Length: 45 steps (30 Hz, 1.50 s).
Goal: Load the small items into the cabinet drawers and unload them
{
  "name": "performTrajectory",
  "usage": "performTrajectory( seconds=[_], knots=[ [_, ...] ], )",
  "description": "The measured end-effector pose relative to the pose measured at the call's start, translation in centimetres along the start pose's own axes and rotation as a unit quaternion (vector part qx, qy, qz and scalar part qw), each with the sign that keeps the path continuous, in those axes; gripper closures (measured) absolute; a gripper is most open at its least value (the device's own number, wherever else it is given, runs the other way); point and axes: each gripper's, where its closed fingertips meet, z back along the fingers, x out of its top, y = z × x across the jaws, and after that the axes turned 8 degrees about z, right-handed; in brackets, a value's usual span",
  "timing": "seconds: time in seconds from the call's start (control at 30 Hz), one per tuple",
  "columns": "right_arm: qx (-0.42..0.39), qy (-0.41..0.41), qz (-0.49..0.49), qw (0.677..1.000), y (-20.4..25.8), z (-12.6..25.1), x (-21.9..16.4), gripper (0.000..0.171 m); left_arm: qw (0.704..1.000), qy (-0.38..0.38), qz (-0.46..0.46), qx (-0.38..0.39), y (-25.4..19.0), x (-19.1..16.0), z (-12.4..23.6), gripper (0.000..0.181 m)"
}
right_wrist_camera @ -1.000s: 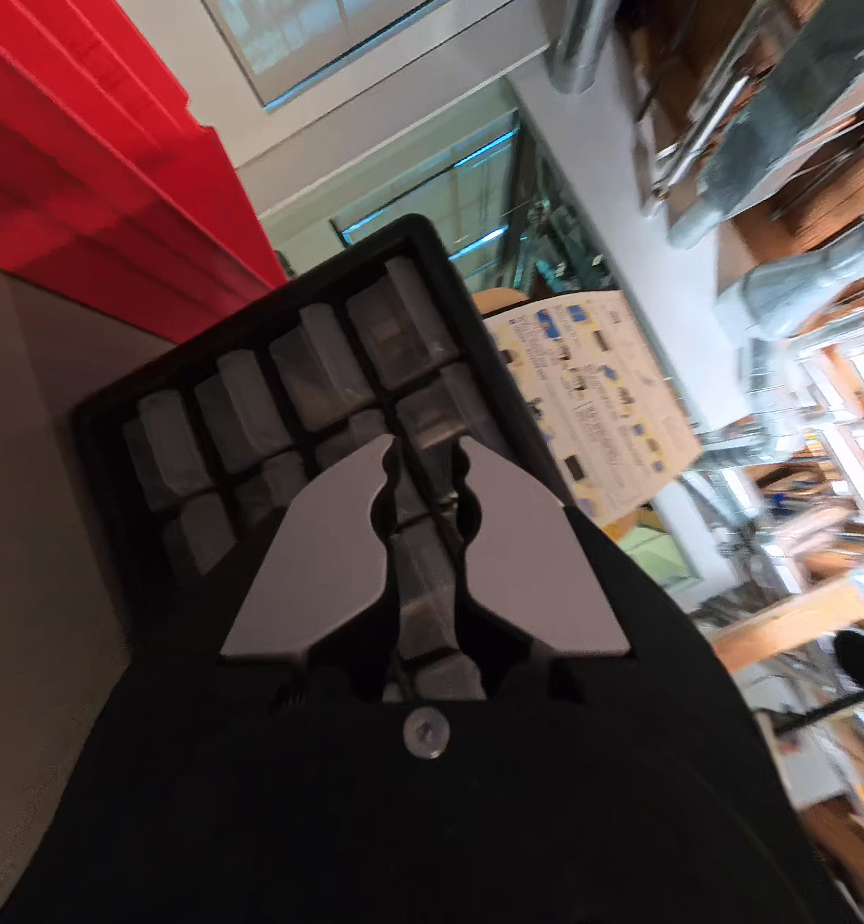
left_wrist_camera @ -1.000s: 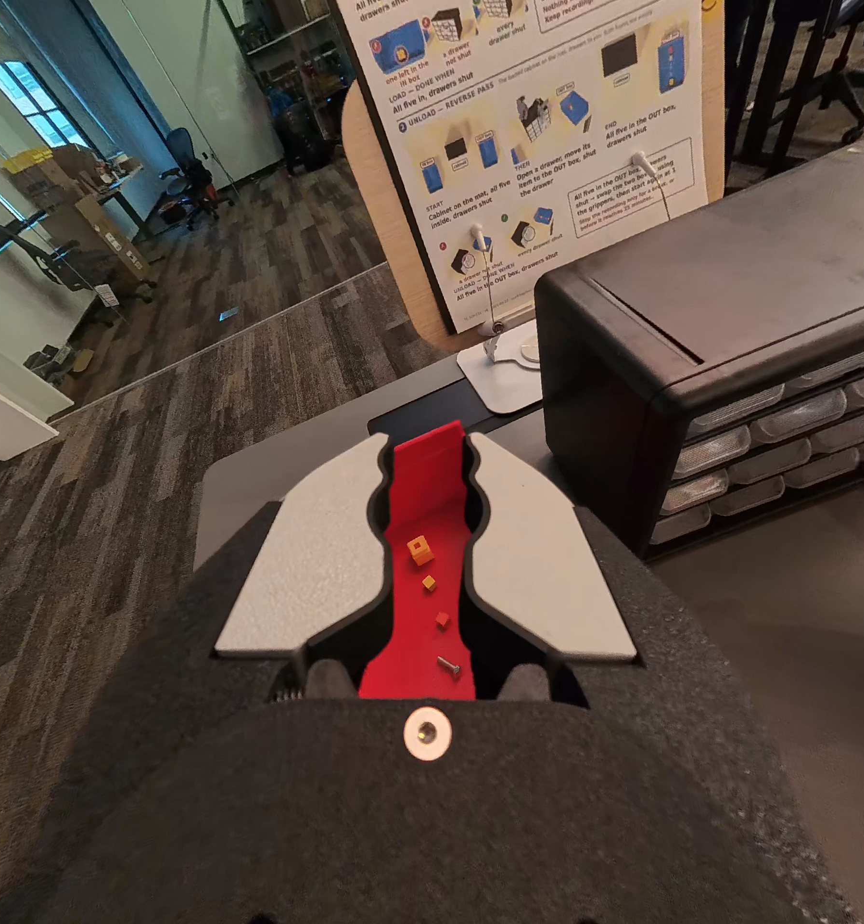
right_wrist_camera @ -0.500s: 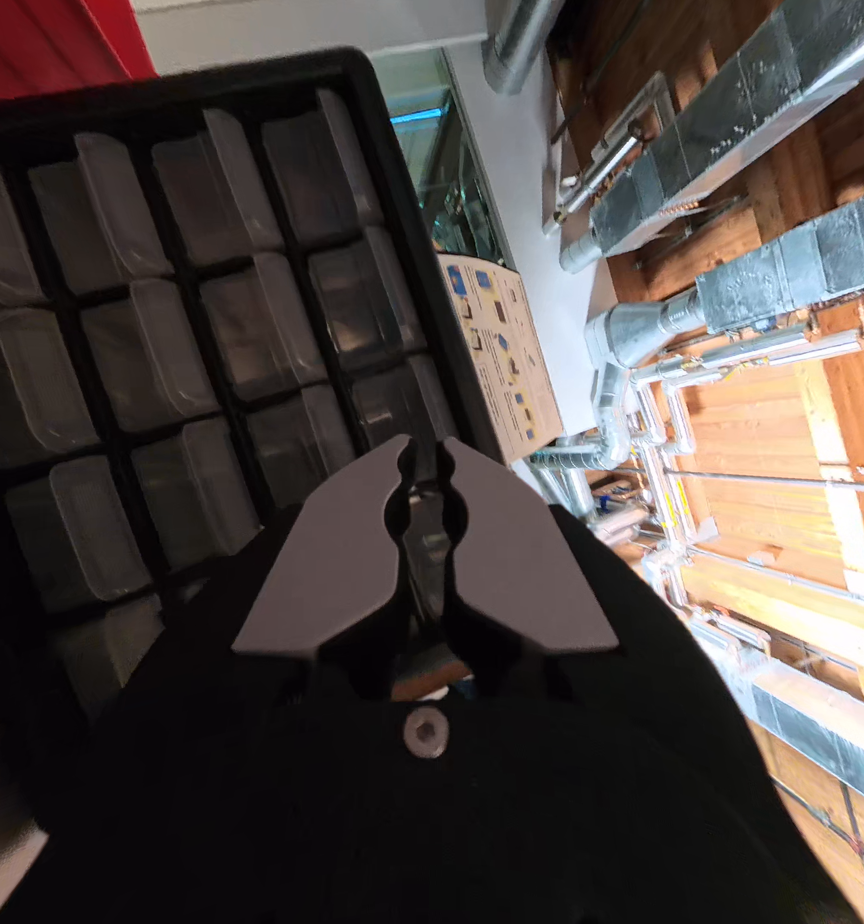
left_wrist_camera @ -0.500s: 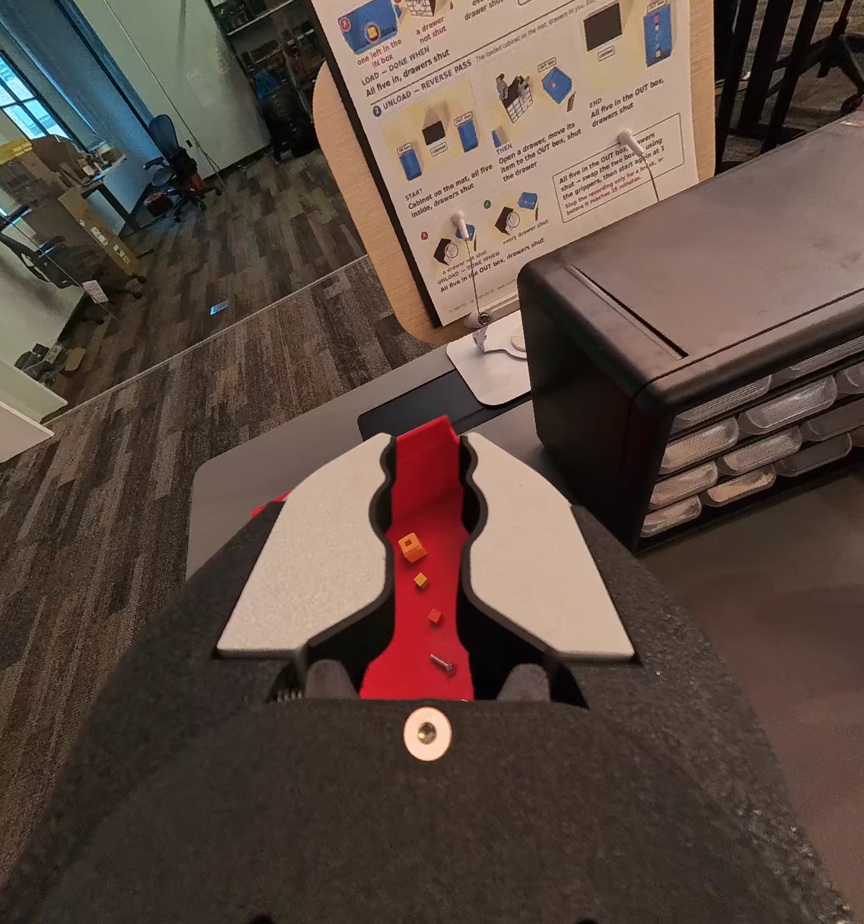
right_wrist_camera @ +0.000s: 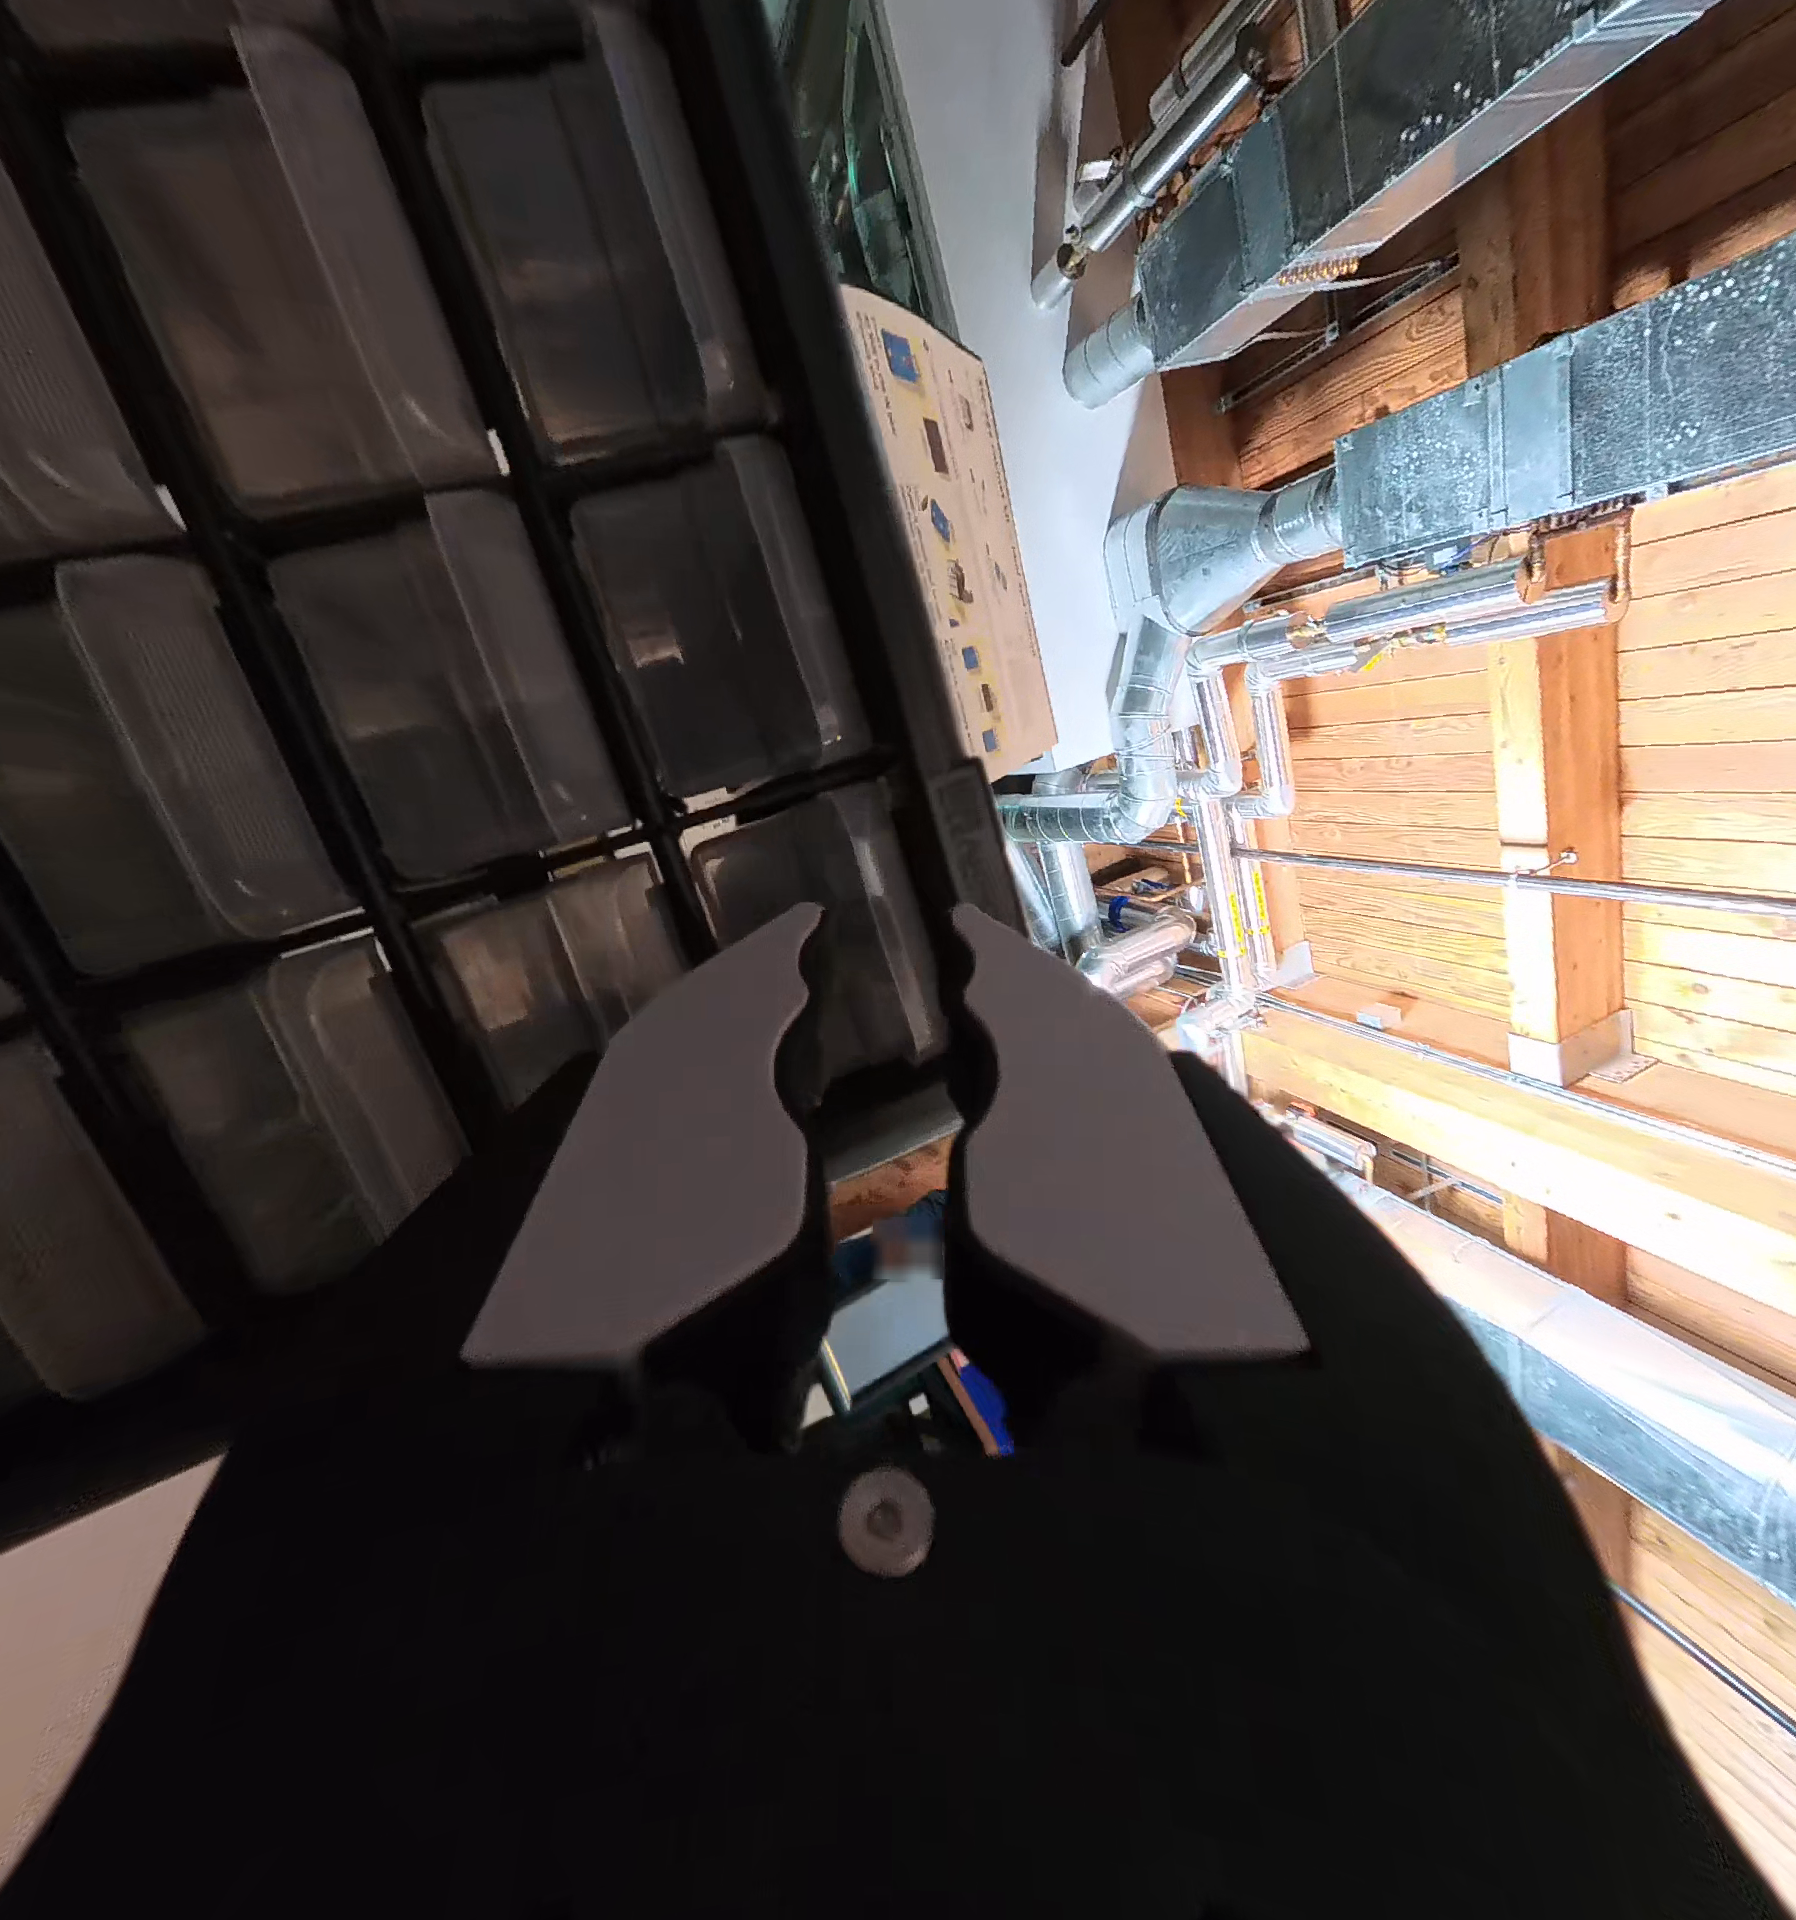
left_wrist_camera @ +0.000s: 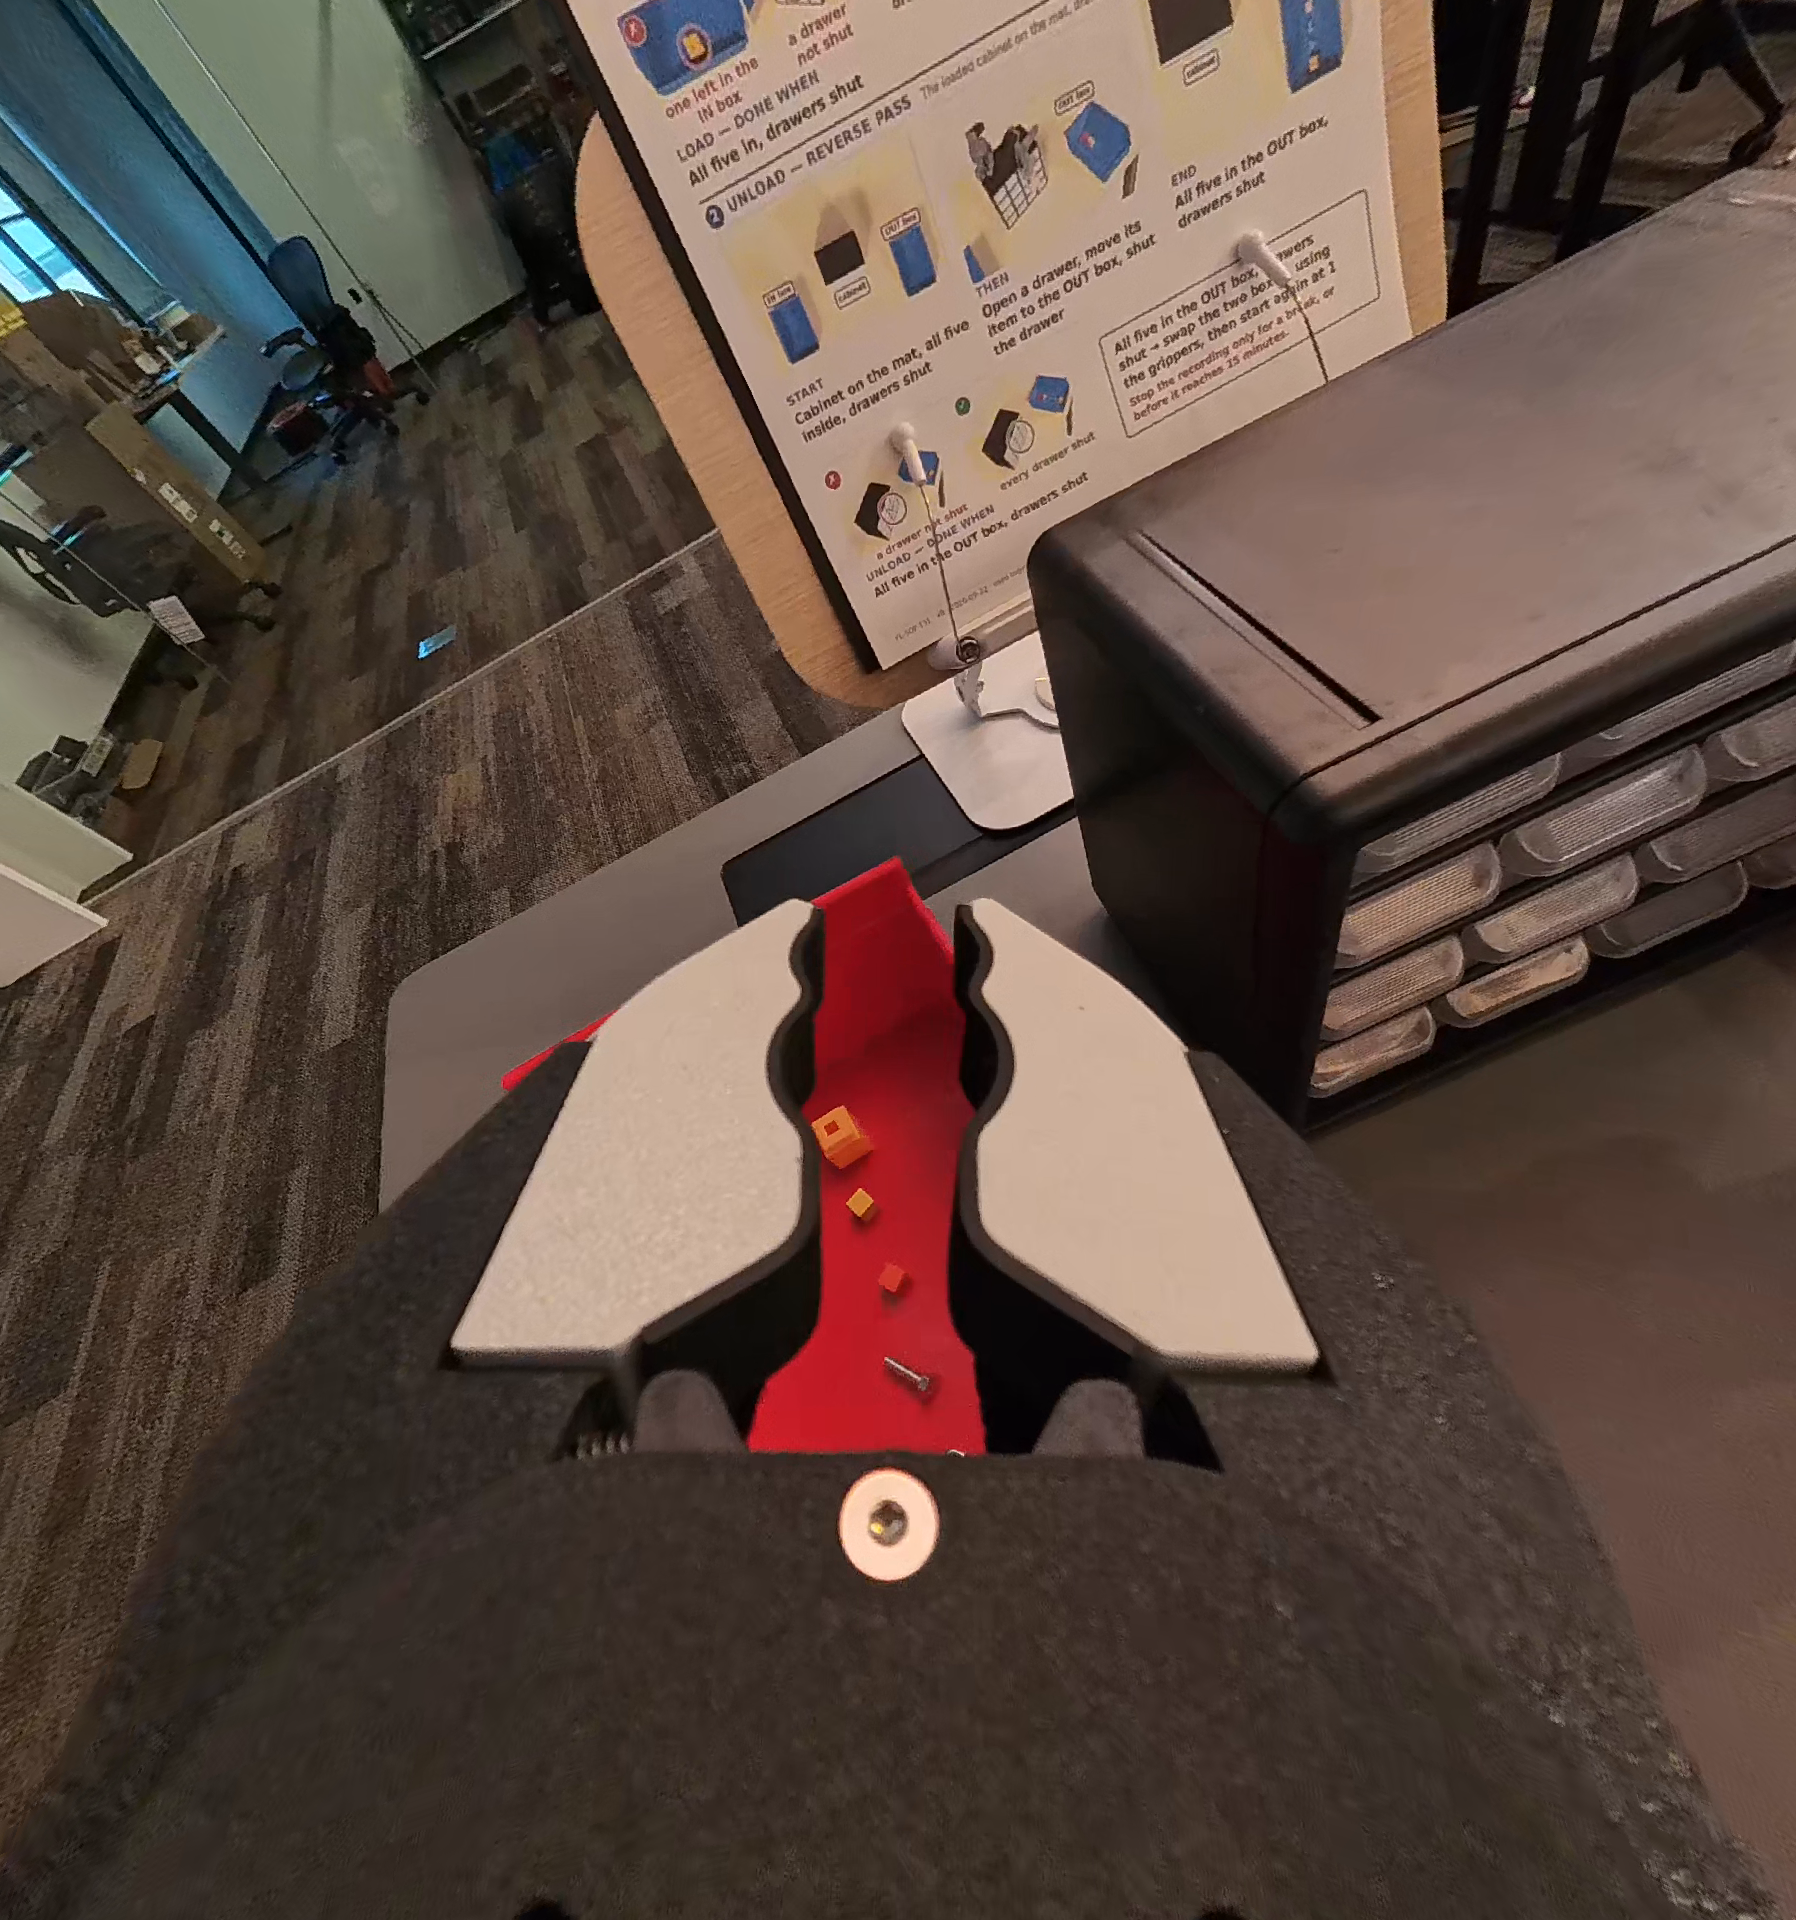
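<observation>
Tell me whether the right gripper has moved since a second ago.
Yes. The right gripper has swung toward the black drawer cabinet, whose drawers now fill the view's left; the red bin has left the frame.

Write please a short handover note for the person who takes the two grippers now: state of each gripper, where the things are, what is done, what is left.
Left gripper: open, holds nothing, above the red box.
Right gripper: open, holds nothing, turned sideways close to the drawer fronts at one end of the black cabinet.
Things: in the red box lie three orange cubes, the biggest farthest, and a small screw. More may be hidden under the gripper. The cabinet stands right of the box.
Done: cannot tell; the drawers in view look shut.
Left: probably to open a drawer and move the items.
</observation>
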Motion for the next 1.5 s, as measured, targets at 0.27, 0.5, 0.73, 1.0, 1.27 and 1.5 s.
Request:
performTrajectory(
  seconds=[0.27, 0.5, 0.73, 1.0, 1.27, 1.5],
  knots=[
    [-0.010, 0.025, 0.037, 0.999, -0.3, -0.3, -0.5, 0.165, 1.000, 0.010, -0.014, -0.004, -0.7, -0.2, -0.4, 0.158],
    [-0.021, -0.011, 0.024, 0.999, -1.2, 1.8, 0.7, 0.165, 1.000, 0.020, -0.022, 0.000, -0.6, -0.5, -0.4, 0.158],
    [-0.035, -0.033, 0.020, 0.999, -2.7, 4.8, 2.3, 0.165, 1.000, 0.025, -0.013, -0.002, -0.1, -0.8, -0.2, 0.158],
    [-0.042, -0.039, 0.005, 0.998, -3.6, 7.1, 2.8, 0.165, 0.999, 0.036, -0.012, 0.003, 0.2, -1.2, -0.1, 0.158],
    [-0.041, -0.038, 0.006, 0.998, -3.6, 7.6, 3.1, 0.164, 0.998, 0.062, -0.019, 0.003, 0.0, -2.1, -0.5, 0.158],
    [-0.036, -0.041, -0.005, 0.999, -3.6, 7.5, 3.4, 0.148, 0.987, 0.157, 0.015, -0.015, 1.5, -6.7, -3.0, 0.150]
  ],
)
